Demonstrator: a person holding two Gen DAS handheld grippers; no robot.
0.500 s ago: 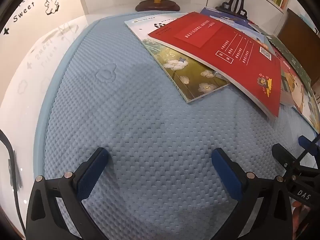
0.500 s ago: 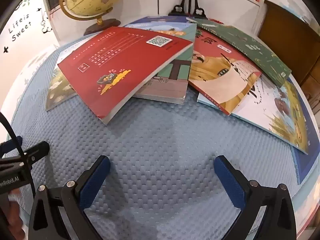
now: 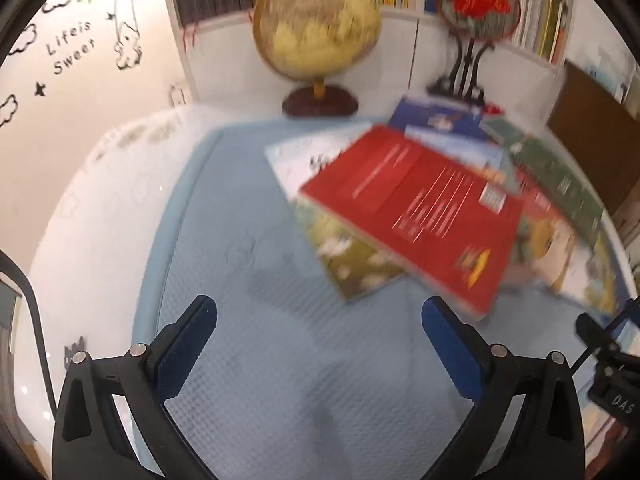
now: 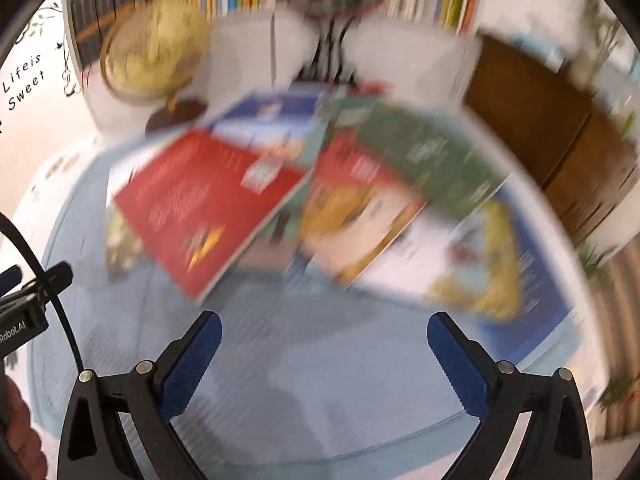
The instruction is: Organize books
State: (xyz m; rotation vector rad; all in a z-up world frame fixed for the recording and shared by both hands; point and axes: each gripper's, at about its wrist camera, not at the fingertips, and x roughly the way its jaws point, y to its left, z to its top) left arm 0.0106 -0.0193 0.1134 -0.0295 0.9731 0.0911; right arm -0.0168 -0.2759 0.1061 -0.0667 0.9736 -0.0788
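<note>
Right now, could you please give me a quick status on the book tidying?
Both tongs, left and right, open, empty. Books spread on blue mat, red book topmost. Nothing in the way.

Left gripper (image 3: 320, 344) and right gripper (image 4: 324, 360) side by side, both angled downward, jaws spread wide, nothing between the blue pads.
</note>
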